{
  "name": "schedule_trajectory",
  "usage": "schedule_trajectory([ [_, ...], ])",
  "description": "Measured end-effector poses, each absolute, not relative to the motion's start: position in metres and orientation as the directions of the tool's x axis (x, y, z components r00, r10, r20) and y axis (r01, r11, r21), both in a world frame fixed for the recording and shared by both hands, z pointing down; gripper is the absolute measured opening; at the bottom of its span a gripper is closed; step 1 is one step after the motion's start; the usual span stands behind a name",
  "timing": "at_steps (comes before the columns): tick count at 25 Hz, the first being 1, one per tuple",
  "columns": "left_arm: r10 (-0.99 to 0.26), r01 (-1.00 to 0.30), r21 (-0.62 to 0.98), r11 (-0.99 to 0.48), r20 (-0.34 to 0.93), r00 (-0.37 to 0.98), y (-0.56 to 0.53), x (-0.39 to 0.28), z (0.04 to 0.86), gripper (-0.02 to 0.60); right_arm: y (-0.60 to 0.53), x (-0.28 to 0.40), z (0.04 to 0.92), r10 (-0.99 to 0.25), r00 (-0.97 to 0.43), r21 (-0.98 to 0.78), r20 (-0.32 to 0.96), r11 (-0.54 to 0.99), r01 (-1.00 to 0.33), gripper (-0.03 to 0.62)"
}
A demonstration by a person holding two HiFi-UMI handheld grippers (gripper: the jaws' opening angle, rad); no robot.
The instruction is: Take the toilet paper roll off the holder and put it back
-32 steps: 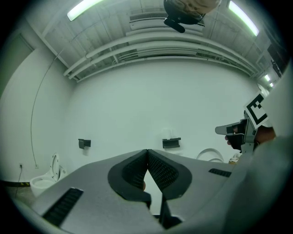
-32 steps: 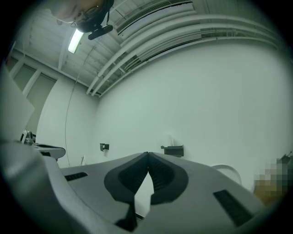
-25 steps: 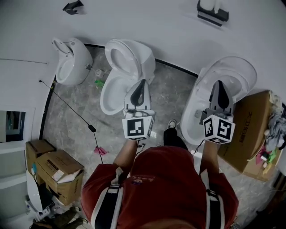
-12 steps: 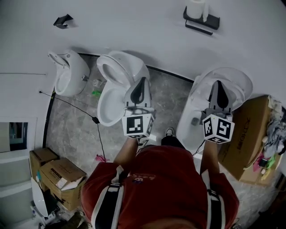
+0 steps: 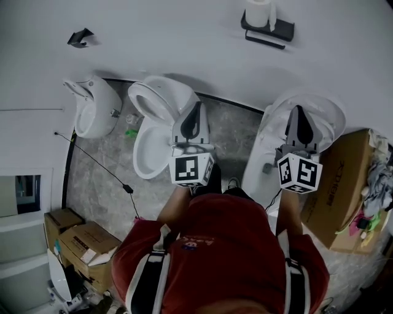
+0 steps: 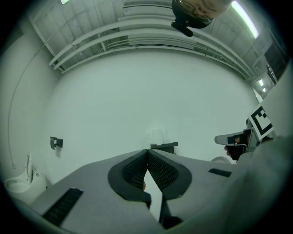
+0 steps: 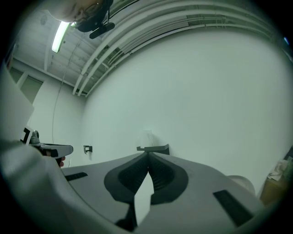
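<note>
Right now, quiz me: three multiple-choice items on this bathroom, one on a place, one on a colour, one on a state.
1. Where is the toilet paper roll? A) on the floor B) on the holder C) on a toilet
2. What colour is the holder? A) white B) red C) black
3. How do the right gripper's jaws stand? A) shut, empty B) wide open C) shut on the roll

Answers: 1 B, the roll rests on it; 2 C, it looks black in the head view; 3 A, the pads meet with nothing between.
</note>
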State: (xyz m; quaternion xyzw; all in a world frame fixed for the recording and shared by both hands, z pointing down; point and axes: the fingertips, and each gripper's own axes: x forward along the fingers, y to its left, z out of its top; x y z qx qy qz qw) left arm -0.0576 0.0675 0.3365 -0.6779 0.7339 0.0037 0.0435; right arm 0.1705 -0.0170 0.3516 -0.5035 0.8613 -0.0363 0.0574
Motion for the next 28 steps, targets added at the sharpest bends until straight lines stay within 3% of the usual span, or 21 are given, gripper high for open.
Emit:
schedule_trajectory([
  [28, -0.984, -0.990, -0.036, -0.138, -0.108, 0.141, -0.135, -0.194, 0.336, 0.015, -0.175, 0.027, 0.338, -0.946, -0.320, -0.036, -0.044, 0.322, -0.946, 0.008],
])
